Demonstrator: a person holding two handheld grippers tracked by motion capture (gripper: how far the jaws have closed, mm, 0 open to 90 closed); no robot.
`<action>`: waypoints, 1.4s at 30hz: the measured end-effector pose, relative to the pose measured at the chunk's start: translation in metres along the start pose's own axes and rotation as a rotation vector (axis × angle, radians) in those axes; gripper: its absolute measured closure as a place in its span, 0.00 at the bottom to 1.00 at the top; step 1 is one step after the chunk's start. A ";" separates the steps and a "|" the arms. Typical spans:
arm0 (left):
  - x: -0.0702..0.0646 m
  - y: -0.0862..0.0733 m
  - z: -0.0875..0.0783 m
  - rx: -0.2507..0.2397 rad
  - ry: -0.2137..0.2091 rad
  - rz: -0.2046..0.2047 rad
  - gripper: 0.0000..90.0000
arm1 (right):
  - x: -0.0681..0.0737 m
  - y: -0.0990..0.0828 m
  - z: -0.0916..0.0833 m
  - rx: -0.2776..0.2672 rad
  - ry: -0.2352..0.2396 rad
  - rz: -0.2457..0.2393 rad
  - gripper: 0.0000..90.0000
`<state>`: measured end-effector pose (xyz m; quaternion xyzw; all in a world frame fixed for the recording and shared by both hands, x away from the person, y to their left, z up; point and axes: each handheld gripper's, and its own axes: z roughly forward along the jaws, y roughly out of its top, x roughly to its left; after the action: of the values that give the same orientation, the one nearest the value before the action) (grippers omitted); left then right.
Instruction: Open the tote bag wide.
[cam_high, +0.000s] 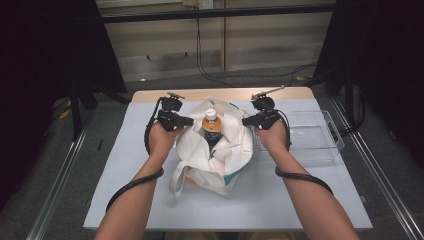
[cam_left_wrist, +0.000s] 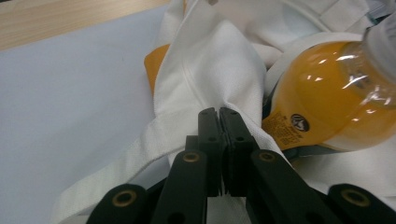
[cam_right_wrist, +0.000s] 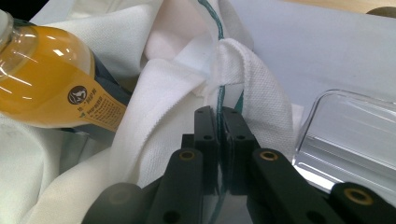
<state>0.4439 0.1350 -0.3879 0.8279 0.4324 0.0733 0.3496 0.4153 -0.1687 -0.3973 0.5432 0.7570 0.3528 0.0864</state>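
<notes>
I've got the white cloth bag (cam_high: 215, 155) lying mid-bench (cam_high: 150, 200) on the pale cover, mouth away from me, with the orange drink bottle (cam_high: 211, 126) standing upright in the opening. My left tool (cam_left_wrist: 219, 112) is pinching the bag's left rim fabric, jaws pressed together on the cloth just beside the bottle; my right tool (cam_right_wrist: 218, 110) is pinching the right rim at the green-stitched seam next to the strap. The clear plastic tray (cam_high: 320, 137) sits just right of the bag, near my right hand (cam_high: 272, 136).
</notes>
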 end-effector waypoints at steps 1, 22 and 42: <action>0.002 -0.001 0.001 0.011 -0.002 0.004 0.98 | -0.001 0.000 0.001 -0.001 0.006 -0.002 0.96; 0.013 -0.017 0.017 0.062 0.056 -0.020 0.99 | -0.005 -0.006 0.006 0.032 -0.013 0.017 0.96; 0.013 -0.026 0.024 0.074 0.050 -0.018 0.99 | -0.007 -0.015 0.015 0.061 -0.019 0.018 0.96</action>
<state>0.4450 0.1426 -0.4251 0.8342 0.4510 0.0744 0.3085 0.4140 -0.1706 -0.4196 0.5555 0.7617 0.3252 0.0737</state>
